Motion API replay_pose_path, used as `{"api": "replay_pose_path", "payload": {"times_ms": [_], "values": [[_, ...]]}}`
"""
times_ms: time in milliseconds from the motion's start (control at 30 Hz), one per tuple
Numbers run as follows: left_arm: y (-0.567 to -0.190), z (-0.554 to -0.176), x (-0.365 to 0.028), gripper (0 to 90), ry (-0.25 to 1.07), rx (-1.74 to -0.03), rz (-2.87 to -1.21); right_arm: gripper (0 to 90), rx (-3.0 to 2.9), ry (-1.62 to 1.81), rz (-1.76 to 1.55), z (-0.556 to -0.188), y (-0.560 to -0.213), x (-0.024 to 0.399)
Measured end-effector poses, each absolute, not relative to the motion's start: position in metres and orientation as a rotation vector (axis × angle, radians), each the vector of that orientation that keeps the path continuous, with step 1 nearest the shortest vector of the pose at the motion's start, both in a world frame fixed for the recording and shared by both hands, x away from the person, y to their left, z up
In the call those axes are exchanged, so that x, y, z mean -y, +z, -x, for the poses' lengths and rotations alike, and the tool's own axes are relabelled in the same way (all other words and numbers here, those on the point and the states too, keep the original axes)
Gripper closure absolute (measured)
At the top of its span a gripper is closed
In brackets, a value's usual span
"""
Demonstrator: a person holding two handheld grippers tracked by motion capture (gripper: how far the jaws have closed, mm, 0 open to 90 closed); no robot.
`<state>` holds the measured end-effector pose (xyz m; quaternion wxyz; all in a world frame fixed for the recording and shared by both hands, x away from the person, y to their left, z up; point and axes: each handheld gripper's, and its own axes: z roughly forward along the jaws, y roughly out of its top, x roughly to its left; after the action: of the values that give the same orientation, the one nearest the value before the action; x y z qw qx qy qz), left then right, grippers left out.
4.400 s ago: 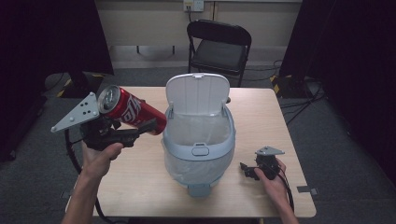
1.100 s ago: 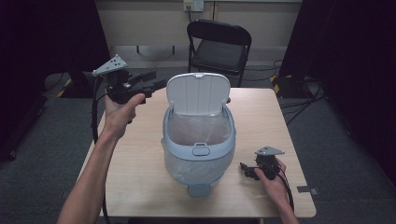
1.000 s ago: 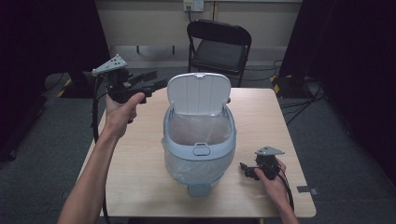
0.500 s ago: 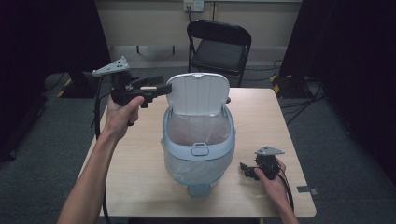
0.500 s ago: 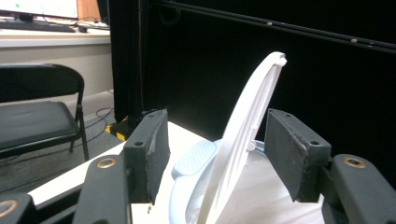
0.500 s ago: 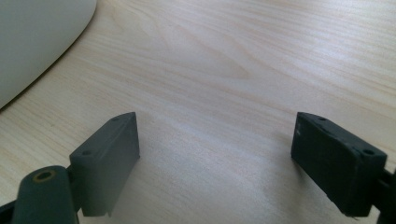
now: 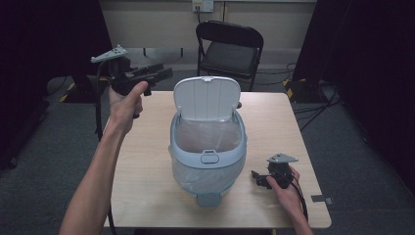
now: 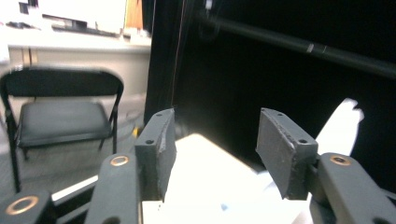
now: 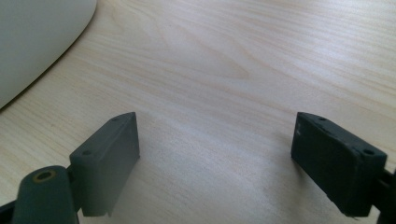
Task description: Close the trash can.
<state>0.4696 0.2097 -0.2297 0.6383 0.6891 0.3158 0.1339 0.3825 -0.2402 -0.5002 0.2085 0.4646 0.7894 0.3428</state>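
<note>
One pale blue step bin [image 7: 207, 147] stands mid-tabletop [image 7: 147, 147], lid up, clear liner inside. The red can that the left gripper [image 7: 159, 74] held earlier is gone from its jaws, probably dropped into the bin, though the liner hides it. That gripper now hovers left of the raised lid, its jaws apart, empty and just closing a little. So the drop looks done. The right gripper [image 7: 255, 177] rests on the tabletop, jaws wide apart. One folding chair [image 7: 229, 44] stands behind.

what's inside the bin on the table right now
The bin stands open, lid up. A clear liner shows inside; nothing else visible. Its front wall hides the bottom.
</note>
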Motion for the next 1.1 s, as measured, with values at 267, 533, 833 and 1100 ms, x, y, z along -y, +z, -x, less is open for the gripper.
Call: {"api": "replay_pose_path", "payload": {"times_ms": [267, 533, 833, 1100], "values": [[-0.235, -0.458, -0.194, 43.2, 0.221, -0.602, -1.637, 14.1, -2.196, 0.954, -1.293, -0.382, -0.500, 0.240], [-0.247, -0.423, -0.167, 38.0, 0.190, -0.479, -1.792, 14.1, -2.196, 0.953, -1.288, -0.383, -0.500, 0.240], [-0.269, -0.401, -0.145, 31.8, 0.208, -0.437, -1.868, 14.1, -2.195, 0.953, -1.292, -0.382, -0.500, 0.240], [-0.279, -0.388, -0.128, 24.1, 0.257, -0.427, -1.913, 14.1, -2.195, 0.953, -1.292, -0.382, -0.500, 0.240]]}}
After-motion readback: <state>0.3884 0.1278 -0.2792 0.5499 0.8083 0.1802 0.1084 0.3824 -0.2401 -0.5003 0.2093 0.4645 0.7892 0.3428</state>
